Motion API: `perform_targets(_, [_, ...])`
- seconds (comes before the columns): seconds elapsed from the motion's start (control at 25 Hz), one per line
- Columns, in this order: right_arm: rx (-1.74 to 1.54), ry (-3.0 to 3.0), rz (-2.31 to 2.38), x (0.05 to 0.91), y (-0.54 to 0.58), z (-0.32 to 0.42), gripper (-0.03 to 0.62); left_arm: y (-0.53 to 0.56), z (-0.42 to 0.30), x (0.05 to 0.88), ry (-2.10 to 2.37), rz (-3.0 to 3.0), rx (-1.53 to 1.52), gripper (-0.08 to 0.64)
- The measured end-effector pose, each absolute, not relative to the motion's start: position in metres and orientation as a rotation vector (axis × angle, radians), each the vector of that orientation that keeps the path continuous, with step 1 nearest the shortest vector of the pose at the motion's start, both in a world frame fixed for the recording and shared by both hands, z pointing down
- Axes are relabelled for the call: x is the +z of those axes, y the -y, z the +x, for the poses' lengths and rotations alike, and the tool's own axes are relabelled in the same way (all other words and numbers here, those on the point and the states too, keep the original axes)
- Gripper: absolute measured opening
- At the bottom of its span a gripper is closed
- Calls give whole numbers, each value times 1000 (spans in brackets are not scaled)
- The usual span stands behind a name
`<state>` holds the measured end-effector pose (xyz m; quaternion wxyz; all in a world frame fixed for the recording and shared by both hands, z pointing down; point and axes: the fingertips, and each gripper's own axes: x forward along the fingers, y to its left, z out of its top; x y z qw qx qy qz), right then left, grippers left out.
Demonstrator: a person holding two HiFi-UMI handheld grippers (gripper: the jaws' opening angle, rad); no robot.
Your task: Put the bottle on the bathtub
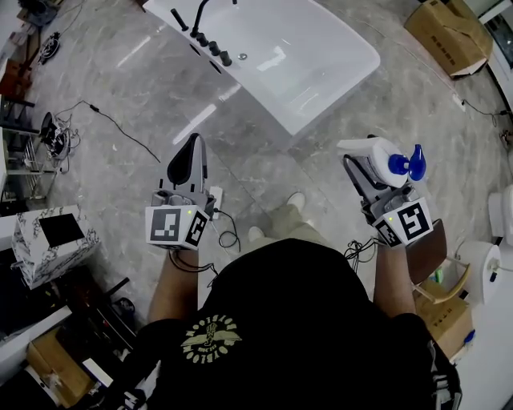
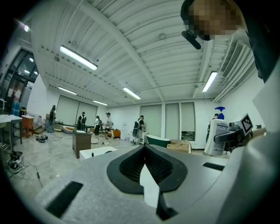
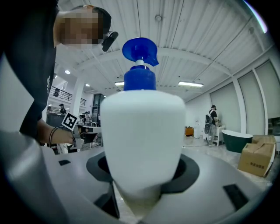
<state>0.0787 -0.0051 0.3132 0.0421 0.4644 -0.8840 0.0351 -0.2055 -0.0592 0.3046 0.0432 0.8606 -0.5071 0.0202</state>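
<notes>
grey floor (image 1: 120, 88), bathtub (image 1: 321, 64) ahead; bottle (image 1: 383, 156) upright, pump (image 1: 409, 164) skyward, tight in right gripper (image 1: 370, 178) jaws; left gripper (image 1: 192, 148) jaws together, empty

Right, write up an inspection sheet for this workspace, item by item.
Surface: grey stone-look floor, no table.
Job's things: white bathtub ahead, empty; white bottle with blue pump, not yet on it.
Clutter: cardboard box top right; marbled box left.
Grippers: right gripper shut on the bottle; left gripper shut, empty.
Cables: black cable across the floor; second cable by the person's feet.
Surroundings: open hall, people standing far off.
</notes>
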Motion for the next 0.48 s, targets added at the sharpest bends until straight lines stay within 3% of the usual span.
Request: perform_targets(0.48, [95, 2756, 1389, 314, 46, 119, 263, 107, -167, 295, 1606, 2622, 35, 8])
